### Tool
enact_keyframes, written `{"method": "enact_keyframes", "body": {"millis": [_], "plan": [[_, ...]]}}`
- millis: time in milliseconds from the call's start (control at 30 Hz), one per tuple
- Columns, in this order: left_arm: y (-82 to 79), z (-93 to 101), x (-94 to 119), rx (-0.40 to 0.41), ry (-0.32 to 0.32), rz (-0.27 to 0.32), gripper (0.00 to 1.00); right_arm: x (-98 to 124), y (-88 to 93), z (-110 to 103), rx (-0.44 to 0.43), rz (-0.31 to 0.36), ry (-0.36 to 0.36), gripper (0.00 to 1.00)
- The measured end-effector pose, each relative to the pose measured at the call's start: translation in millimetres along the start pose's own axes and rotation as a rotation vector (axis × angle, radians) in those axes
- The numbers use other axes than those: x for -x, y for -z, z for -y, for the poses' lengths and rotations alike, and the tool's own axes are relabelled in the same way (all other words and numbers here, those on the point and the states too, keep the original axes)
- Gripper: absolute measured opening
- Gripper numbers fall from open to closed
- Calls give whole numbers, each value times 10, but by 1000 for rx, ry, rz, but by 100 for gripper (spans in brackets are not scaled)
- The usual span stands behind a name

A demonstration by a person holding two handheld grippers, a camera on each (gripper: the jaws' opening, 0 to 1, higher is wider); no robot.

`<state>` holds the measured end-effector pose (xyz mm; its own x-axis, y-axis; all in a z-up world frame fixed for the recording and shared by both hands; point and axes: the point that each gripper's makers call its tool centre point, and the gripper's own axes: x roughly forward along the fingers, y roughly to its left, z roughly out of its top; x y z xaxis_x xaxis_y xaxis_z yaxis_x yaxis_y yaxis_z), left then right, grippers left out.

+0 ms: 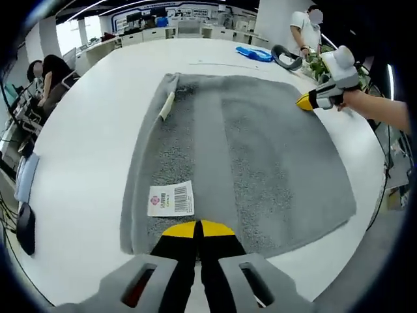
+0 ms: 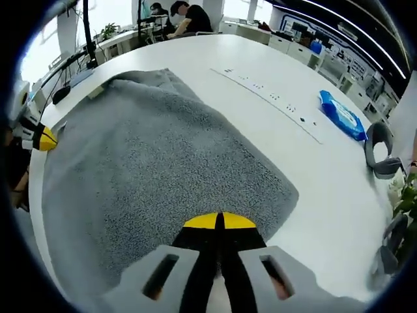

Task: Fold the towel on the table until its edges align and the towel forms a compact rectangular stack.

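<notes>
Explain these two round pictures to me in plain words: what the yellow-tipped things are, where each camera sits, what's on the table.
No robot here: a person holds a hand-held two-jaw clamp in each hand, with a fisheye camera riding on each.

The left gripper view looks along the left gripper, its yellow-tipped jaws closed at the near edge of a grey terry towel spread on a white round table. A white barcode label lies on the towel.

The right gripper view looks along the right gripper, closed at another towel edge. Beyond lie a blue packet and a grey headset-like object.

Each gripper seems to pinch the towel, but the contact is hidden.
</notes>
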<state>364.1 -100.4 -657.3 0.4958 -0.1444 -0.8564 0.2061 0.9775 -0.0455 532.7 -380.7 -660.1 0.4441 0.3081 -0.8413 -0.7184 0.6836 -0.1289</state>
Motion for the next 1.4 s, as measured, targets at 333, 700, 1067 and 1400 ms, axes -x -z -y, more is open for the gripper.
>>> {"method": "enact_keyframes", "body": {"millis": [333, 700, 1067, 1400], "plan": [[-87, 126, -73, -77, 41, -67, 0, 152, 257, 64, -44, -14, -2, 0], [-140, 276, -114, -242, 76, -92, 0, 277, 477, 86, -100, -29, -4, 0], [-185, 335, -150, -342, 72, -157, 0, 415, 687, 53, -128, -23, 11, 0], [-221, 367, -178, -448, 103, -206, 0, 559, 895, -38, -180, -11, -3, 0]]}}
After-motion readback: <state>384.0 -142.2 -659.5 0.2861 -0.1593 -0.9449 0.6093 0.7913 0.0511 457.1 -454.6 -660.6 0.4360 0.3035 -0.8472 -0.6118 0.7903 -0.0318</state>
